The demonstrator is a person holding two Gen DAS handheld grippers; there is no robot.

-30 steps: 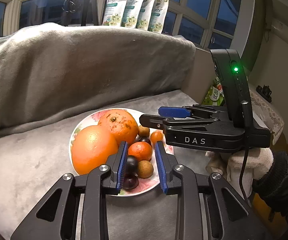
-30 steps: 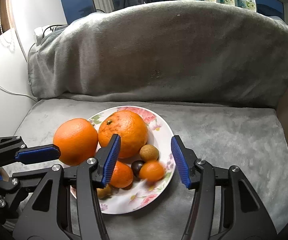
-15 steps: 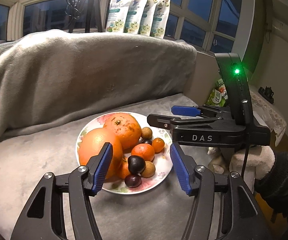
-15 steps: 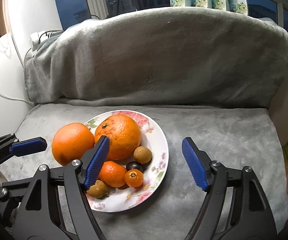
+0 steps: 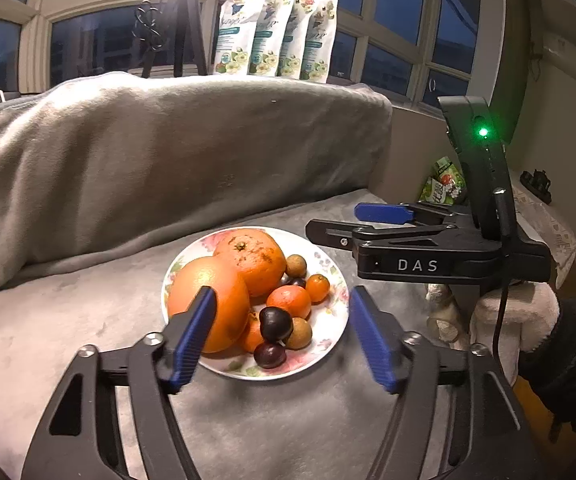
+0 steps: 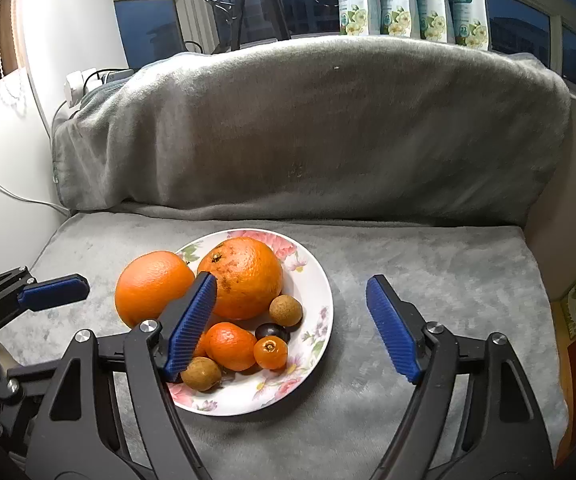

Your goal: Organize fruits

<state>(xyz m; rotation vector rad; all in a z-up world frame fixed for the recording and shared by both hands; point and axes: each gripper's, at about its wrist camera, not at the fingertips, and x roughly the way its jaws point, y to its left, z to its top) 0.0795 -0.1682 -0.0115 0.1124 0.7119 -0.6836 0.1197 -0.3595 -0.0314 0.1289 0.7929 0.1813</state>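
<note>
Both grippers' jaws just opened wide, empty.

On the floral plate (image 5: 329, 322), the left gripper's near blue pad (image 5: 192, 338) covers the lower part of the front orange (image 5: 208, 300). A mandarin (image 5: 252, 334) beside that orange shows only a sliver. In the right wrist view, a pad (image 6: 190, 322) hides the plate's near-left fruit. Right of the plate, a gloved hand (image 5: 515, 320) is partly hidden behind the right gripper's body.
</note>
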